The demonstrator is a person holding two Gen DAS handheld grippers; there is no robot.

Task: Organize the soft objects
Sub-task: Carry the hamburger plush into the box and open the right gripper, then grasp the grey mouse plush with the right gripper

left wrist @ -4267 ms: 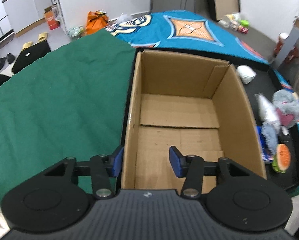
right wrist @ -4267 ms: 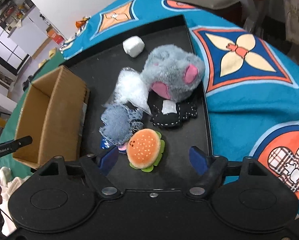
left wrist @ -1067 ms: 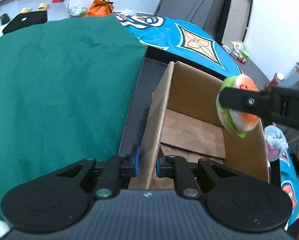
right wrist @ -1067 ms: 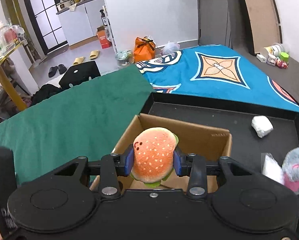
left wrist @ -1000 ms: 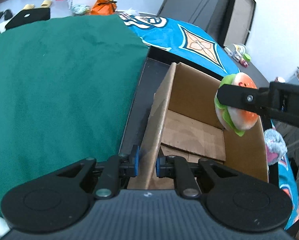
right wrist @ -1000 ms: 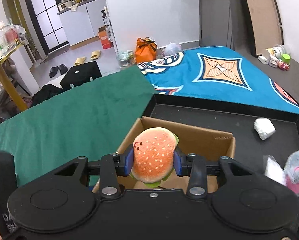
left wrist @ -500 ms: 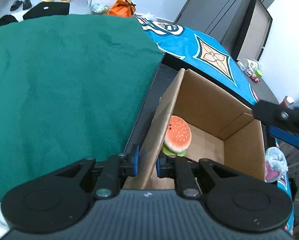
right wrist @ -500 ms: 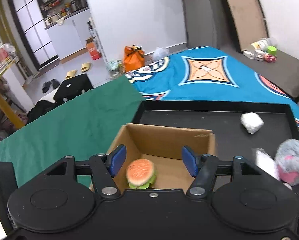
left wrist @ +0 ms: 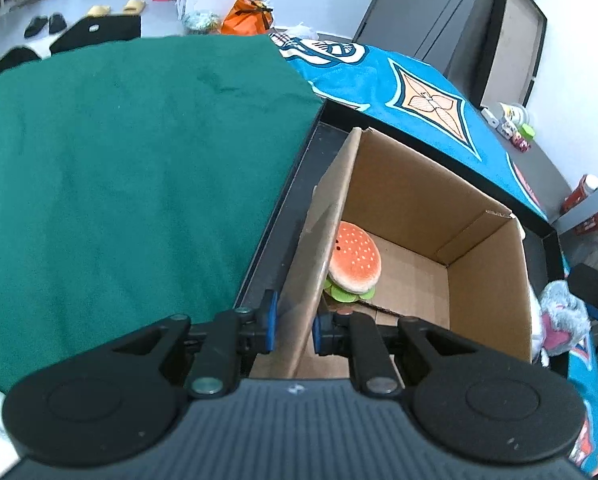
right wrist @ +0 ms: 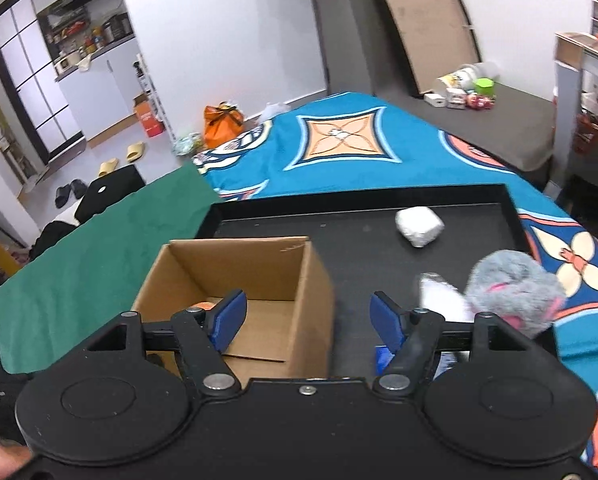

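Note:
A brown cardboard box [left wrist: 487, 264] [right wrist: 311, 280] stands on a black tray [right wrist: 339, 228]. A plush burger [left wrist: 355, 260] lies inside it against the left wall; only an orange sliver [right wrist: 203, 305] shows in the right wrist view. My left gripper [left wrist: 293, 326] is shut on the box's left wall. My right gripper [right wrist: 305, 318] is open and empty above the box's right wall. A grey and pink plush [right wrist: 515, 284] [left wrist: 559, 316], a white pouch [right wrist: 443, 298] and a white block [right wrist: 419, 226] lie on the tray to the right.
A green cloth [left wrist: 119, 168] covers the table left of the tray. A blue patterned cloth [right wrist: 339, 148] lies behind and to the right. A blue item [right wrist: 381, 356] shows under my right gripper. Floor clutter and shelves stand further back.
My right gripper opened and let the plush burger fall into the box. It has since shifted right, toward the tray's other soft things. My left gripper has kept its hold on the box wall.

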